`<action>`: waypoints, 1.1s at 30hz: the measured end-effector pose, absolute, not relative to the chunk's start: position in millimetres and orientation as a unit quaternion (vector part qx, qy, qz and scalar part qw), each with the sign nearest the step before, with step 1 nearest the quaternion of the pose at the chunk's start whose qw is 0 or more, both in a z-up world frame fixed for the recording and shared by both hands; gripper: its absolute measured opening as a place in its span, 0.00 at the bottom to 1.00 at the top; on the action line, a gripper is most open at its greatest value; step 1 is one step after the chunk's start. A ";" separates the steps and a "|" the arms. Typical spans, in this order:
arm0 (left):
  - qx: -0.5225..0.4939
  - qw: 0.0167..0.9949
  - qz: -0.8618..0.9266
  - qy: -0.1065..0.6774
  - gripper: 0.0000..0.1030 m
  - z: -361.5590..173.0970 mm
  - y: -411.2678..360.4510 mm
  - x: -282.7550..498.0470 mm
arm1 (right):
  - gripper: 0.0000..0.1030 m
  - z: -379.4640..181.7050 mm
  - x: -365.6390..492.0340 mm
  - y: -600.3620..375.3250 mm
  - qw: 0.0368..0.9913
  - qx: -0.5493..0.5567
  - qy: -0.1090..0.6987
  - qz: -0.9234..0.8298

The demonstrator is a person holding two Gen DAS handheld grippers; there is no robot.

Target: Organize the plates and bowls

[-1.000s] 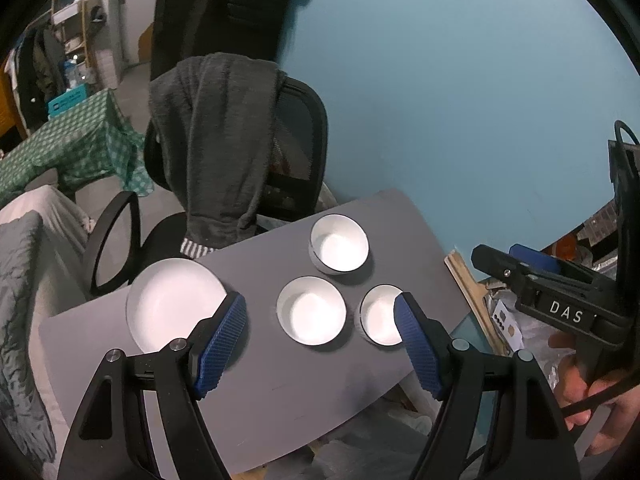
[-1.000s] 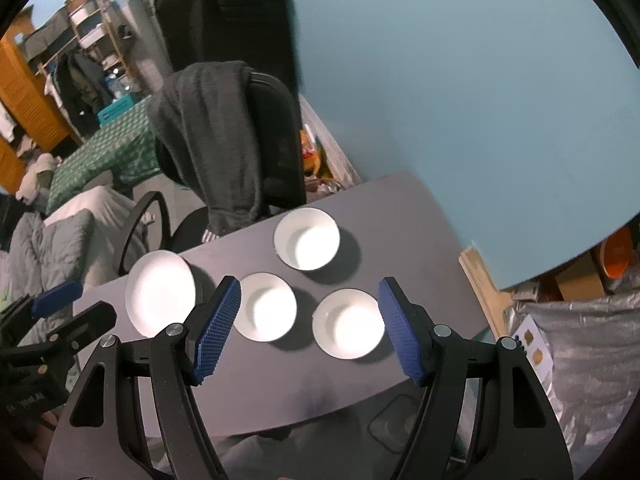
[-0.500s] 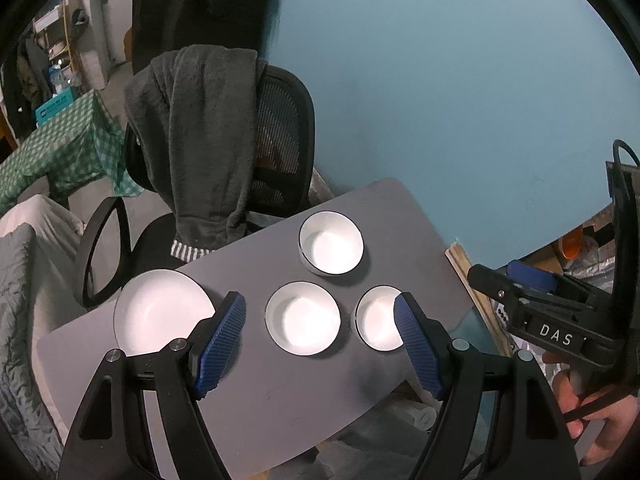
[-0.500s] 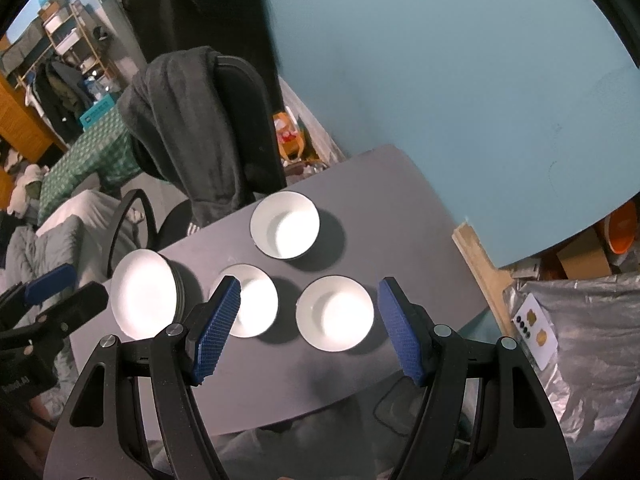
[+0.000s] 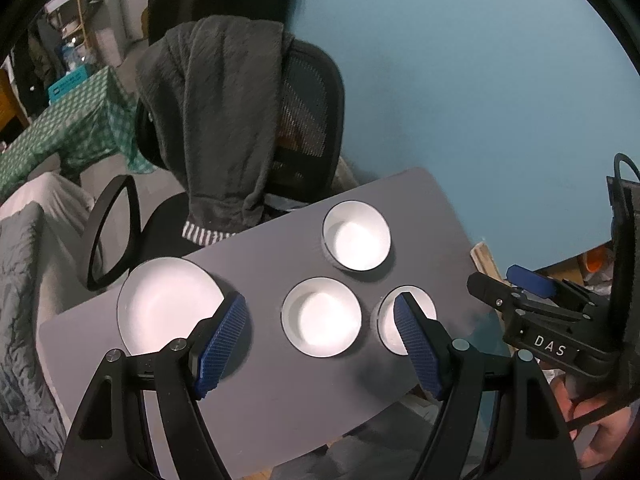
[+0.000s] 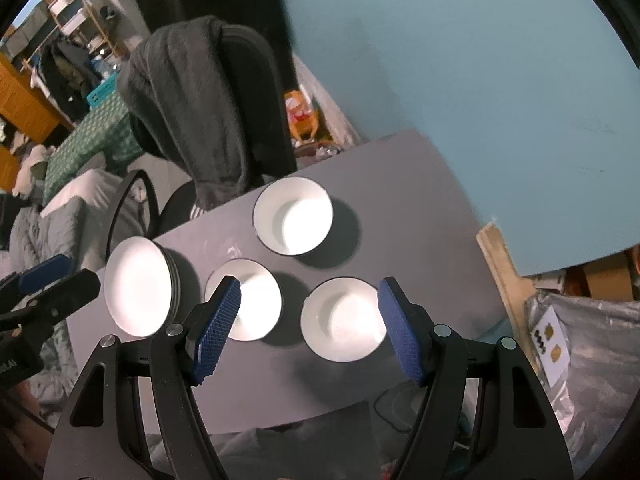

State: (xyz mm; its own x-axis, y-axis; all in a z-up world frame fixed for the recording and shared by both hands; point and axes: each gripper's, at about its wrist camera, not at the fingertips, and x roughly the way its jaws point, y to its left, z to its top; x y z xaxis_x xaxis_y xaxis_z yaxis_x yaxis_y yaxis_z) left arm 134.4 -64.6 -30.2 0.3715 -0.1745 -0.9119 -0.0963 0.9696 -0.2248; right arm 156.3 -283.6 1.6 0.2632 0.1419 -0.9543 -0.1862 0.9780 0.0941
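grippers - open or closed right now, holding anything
Left gripper: open, holding nothing, above the table.
Right gripper: open, holding nothing, above the table.

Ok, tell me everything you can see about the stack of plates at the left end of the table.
The stack of plates is white and glossy with thin dark rims, several edges showing along its right side. It sits flat on the grey table, left of the three bowls and apart from them. Neither gripper touches it.

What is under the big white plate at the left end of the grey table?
Under the top plate, the right wrist view shows the dark rims of more plates stacked below. How many there are cannot be told, and the table under them is covered.
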 end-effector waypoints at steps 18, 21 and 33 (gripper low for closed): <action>-0.152 0.768 0.023 0.622 0.75 -118.2 -53.2 146.8 | 0.68 -80.5 192.7 -274.8 0.739 -0.028 0.656 0.154; -0.172 0.754 0.031 0.634 0.75 -140.7 -49.1 146.0 | 0.68 -101.0 195.9 -270.6 0.726 -0.039 0.667 0.163; -0.229 0.719 0.046 0.655 0.75 -207.7 -41.6 136.6 | 0.64 -163.1 191.5 -240.5 0.678 -0.086 0.692 0.232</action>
